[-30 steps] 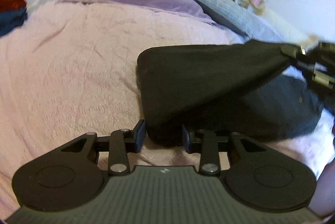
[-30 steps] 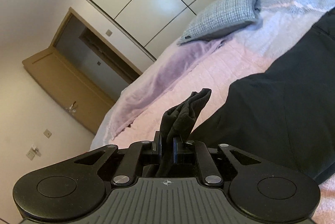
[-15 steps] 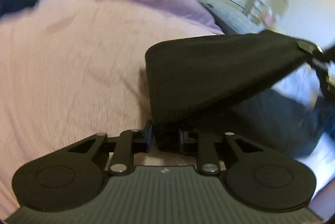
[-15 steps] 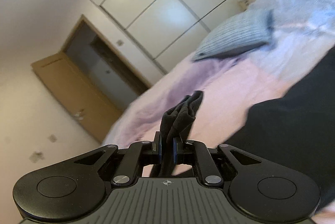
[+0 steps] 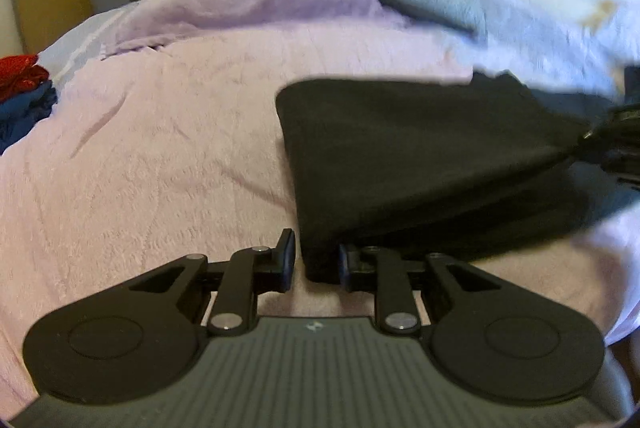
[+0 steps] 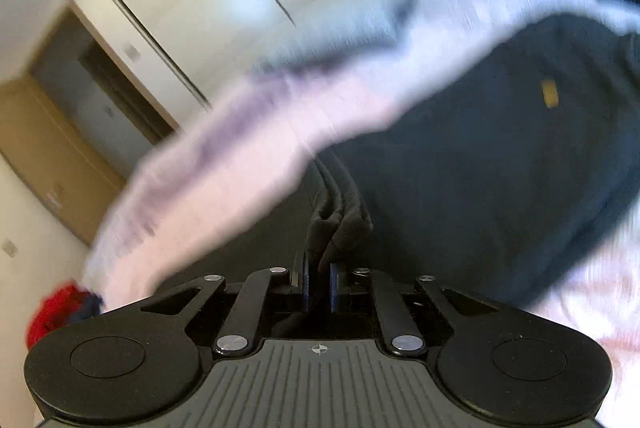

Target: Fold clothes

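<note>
In my left wrist view the left gripper sat low in the frame with a corner of the black garment between its pads. A second before, the jaws stood wider around that corner; they had since narrowed on it. The right pad touched the cloth, but a thin gap showed at the left pad, so I could not tell whether the grip was firm. The garment lay folded on the pink bedspread, right of centre, its top layer flatter than before, when it rose as a tent toward the right edge. The view had also rolled: the bed's far edge ran level and the red and blue clothes showed at the left edge.

In my right wrist view the right gripper was clamped on a bunched fold of the garment, as it had been throughout. Earlier the frame held mostly wardrobe and wall; now it was blurred and tipped lower, with the garment filling the right half and the bedspread crossing the middle.
</note>
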A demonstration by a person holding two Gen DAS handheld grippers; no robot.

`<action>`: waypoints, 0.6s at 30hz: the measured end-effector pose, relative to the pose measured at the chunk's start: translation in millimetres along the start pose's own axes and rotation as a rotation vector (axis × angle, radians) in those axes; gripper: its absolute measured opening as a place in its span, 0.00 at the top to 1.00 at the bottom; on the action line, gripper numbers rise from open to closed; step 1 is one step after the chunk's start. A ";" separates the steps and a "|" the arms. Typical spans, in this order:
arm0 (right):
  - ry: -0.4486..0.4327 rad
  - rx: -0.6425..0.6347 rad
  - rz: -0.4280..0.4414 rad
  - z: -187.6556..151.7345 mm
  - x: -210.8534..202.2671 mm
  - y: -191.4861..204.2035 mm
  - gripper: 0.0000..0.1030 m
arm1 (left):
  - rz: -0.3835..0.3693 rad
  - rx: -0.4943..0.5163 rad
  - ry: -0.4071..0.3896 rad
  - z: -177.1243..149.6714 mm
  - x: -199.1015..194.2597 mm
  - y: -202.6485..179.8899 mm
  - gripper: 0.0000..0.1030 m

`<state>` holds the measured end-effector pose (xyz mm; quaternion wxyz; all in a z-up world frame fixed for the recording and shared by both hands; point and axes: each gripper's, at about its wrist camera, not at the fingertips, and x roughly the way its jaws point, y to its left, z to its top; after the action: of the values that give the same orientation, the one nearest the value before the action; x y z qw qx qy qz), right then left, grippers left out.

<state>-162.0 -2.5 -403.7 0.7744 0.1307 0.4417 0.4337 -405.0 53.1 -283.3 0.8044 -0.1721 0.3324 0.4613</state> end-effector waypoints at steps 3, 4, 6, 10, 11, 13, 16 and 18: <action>0.073 0.073 -0.012 -9.9 18.0 -18.8 0.93 | -0.052 0.067 0.042 0.2 -5.4 3.3 0.81; 0.067 0.063 -0.012 -10.3 18.3 -17.3 0.93 | -0.069 0.069 0.066 2.0 -8.6 8.4 0.81; 0.059 0.044 -0.013 -10.7 19.2 -14.6 0.93 | -0.116 0.056 0.088 7.3 -19.5 23.8 0.82; 0.073 0.010 -0.012 -8.2 27.3 -12.7 0.93 | -0.178 -0.070 -0.005 24.4 -43.9 54.2 0.85; 0.071 -0.008 -0.016 -8.9 27.4 -10.5 0.93 | -0.201 -0.102 -0.040 29.1 -44.7 57.3 0.85; 0.070 -0.045 -0.026 -10.0 27.3 -6.0 0.91 | -0.227 -0.104 -0.066 35.9 -32.6 50.3 0.85; 0.106 -0.118 -0.058 -5.4 20.6 2.6 0.88 | -0.231 -0.075 -0.047 42.7 -5.2 33.0 0.91; 0.127 -0.168 -0.083 -2.2 15.4 8.2 0.74 | -0.219 -0.043 -0.035 42.2 7.8 22.9 0.91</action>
<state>-164.8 14.0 -408.9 0.7703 0.0193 0.4570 0.4442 -406.0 94.5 -257.6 0.8518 -0.2166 0.2877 0.3804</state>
